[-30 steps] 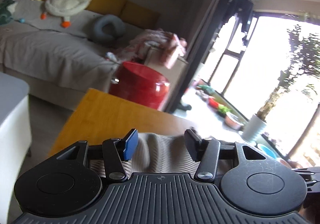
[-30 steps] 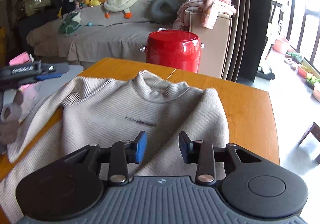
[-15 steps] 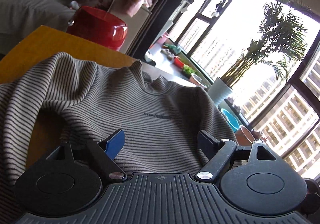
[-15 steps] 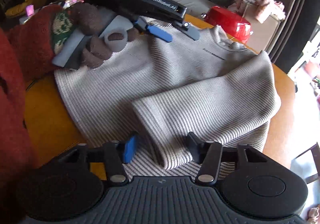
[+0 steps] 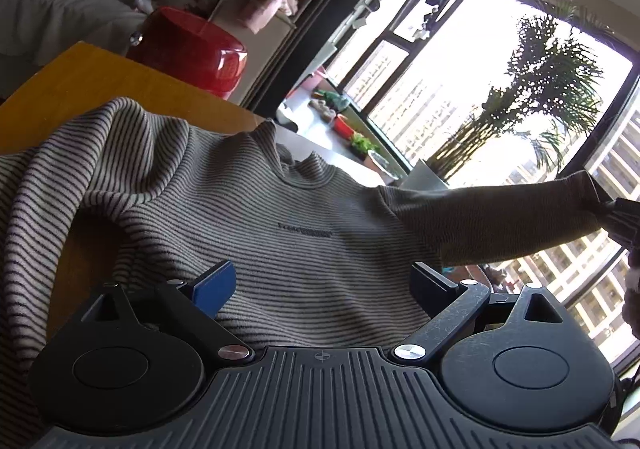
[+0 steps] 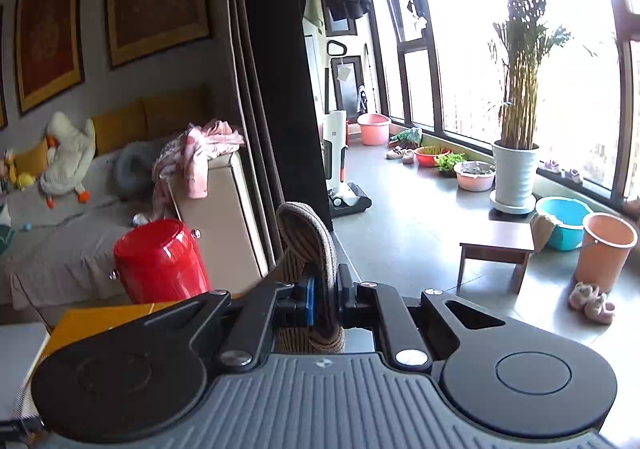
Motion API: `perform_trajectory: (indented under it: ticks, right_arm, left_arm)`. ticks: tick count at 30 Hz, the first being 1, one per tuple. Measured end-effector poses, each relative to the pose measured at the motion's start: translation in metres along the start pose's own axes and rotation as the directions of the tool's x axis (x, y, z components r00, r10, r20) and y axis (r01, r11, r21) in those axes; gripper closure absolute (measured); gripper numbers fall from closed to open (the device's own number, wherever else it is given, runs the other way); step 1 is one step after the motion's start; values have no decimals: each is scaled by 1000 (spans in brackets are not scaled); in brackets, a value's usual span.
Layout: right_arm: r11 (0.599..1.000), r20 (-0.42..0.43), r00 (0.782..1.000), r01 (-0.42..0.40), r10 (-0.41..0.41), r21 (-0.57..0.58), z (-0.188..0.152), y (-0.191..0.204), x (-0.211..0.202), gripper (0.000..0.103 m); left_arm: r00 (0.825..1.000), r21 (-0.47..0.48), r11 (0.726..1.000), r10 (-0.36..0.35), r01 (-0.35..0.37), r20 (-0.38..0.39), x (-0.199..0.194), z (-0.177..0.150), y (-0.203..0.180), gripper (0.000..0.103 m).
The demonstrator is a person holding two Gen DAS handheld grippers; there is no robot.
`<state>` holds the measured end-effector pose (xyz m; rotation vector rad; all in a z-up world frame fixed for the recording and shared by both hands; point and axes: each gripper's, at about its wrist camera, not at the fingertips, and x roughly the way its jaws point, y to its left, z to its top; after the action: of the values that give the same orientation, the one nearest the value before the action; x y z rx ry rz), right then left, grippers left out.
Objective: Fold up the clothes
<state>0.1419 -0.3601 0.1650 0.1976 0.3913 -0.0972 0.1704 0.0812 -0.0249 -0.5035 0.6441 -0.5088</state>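
Pinched tight in the right gripper (image 6: 325,295): the cuff end of the sweater's sleeve (image 6: 310,245), caught between the blue pad and its opposite, jaws just closed on it, a loop of ribbed knit standing up above the pads and a short end hanging below; lifted clear of the table and pulled out sideways, seen from the left wrist as a taut arm of cloth (image 5: 492,221) against the bright window. Spread wide, the left gripper (image 5: 324,281), jaws just opened, nothing pressed between them; low over the sweater's chest, fingertips either side of the knit but gripping none of it.

Outward from there: striped sweater (image 5: 248,209) lying front up on the wooden table (image 5: 92,85), small printed line across the chest, collar at the far side towards the red drum (image 5: 188,45); other sleeve bunched and humped at the left, spilling over the near edge (hem out of sight beneath the gripper).

Long axis of the body running from the near side to the collar, neck pointing away; held sleeve stretched across that axis, cuff outermost to the right.

Handling, as a judgement: soft, light, limp knit with some stretch; no stiffness to hold a crease unaided, likely to sag and drag its shoulder along when pulled; grippy rather than slippery on the pads. Best taken at thick edges: cuff, shoulder seam, hem corners, collar rib; a pinch in mid-panel apt to lift only a peak of cloth.
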Motion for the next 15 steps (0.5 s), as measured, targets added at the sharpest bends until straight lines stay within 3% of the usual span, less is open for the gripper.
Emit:
perform_trajectory:
  ticks: [3, 7, 11, 15]
  right_arm:
    - [997, -1, 998, -66, 66, 30, 5, 9, 8, 93]
    - [985, -7, 985, -173, 173, -23, 13, 53, 18, 94]
    - [950, -42, 953, -303, 300, -76, 16, 113, 36, 93]
    - [896, -135, 907, -416, 398, -157, 2, 182, 62, 93]
  left_arm:
    - [1000, 18, 1000, -22, 22, -21, 3, -3, -5, 5]
    - [998, 47, 998, -35, 37, -46, 7, -7, -11, 3]
    - [997, 90, 995, -26, 33, -74, 12, -13, -19, 0]
    - [995, 139, 990, 1, 12, -95, 16, -20, -26, 0]
